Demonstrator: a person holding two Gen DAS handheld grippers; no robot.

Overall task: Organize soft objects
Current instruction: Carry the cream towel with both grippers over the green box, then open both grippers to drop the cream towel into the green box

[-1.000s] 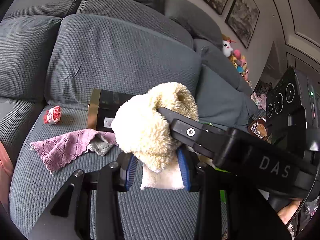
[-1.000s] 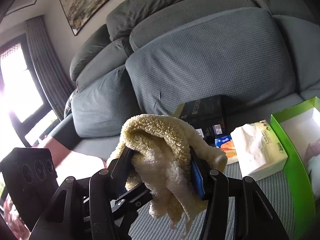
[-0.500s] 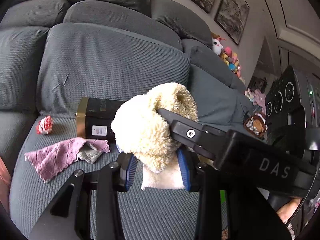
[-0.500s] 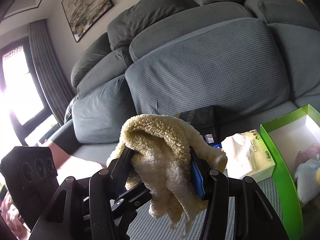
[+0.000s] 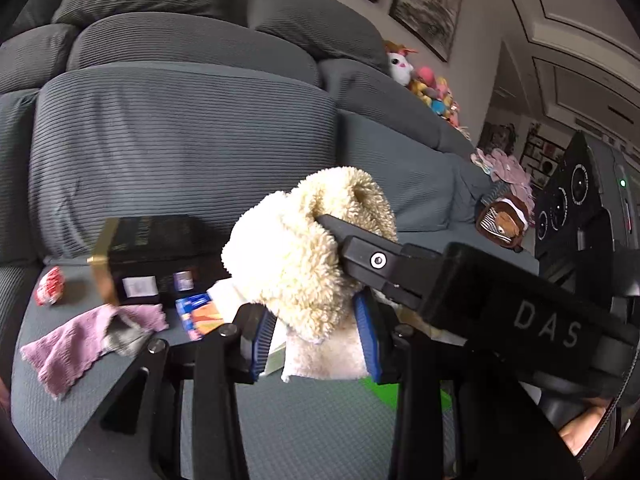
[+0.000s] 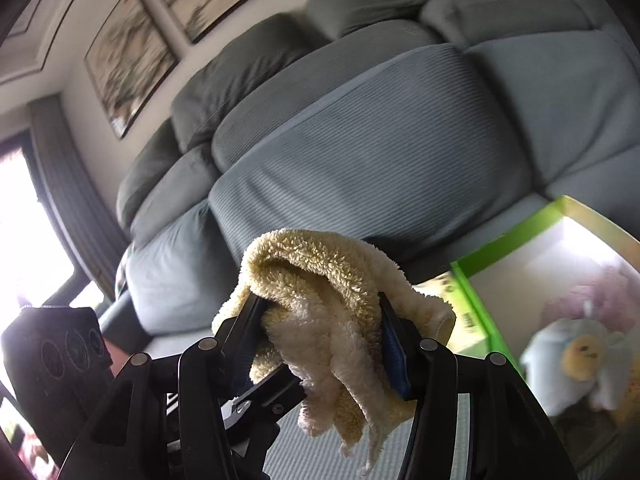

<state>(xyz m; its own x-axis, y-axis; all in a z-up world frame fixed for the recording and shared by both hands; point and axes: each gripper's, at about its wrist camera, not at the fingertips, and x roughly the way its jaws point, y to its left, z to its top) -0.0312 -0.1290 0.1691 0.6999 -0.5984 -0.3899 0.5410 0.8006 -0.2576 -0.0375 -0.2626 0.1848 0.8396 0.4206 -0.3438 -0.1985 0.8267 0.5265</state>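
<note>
— What fills the view?
— A ribbed grey sofa (image 5: 180, 148), with a green-rimmed box (image 6: 516, 240) of plush toys on its seat.
— And the towel?
— The fluffy cream towel (image 5: 296, 256) hangs bunched above the seat. The right claw (image 6: 320, 352) pinches it, and so does the left claw (image 5: 316, 336).
— Smaller things?
— A glossy black box (image 5: 148, 256), a scalloped pink cloth (image 5: 72, 348).

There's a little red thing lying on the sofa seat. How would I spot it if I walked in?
Start at the grey sofa and look down to its seat, at the black box with a gold edge. Just left of it, above the pink cloth, lies the small red-and-white toy, the only red thing there.
</note>
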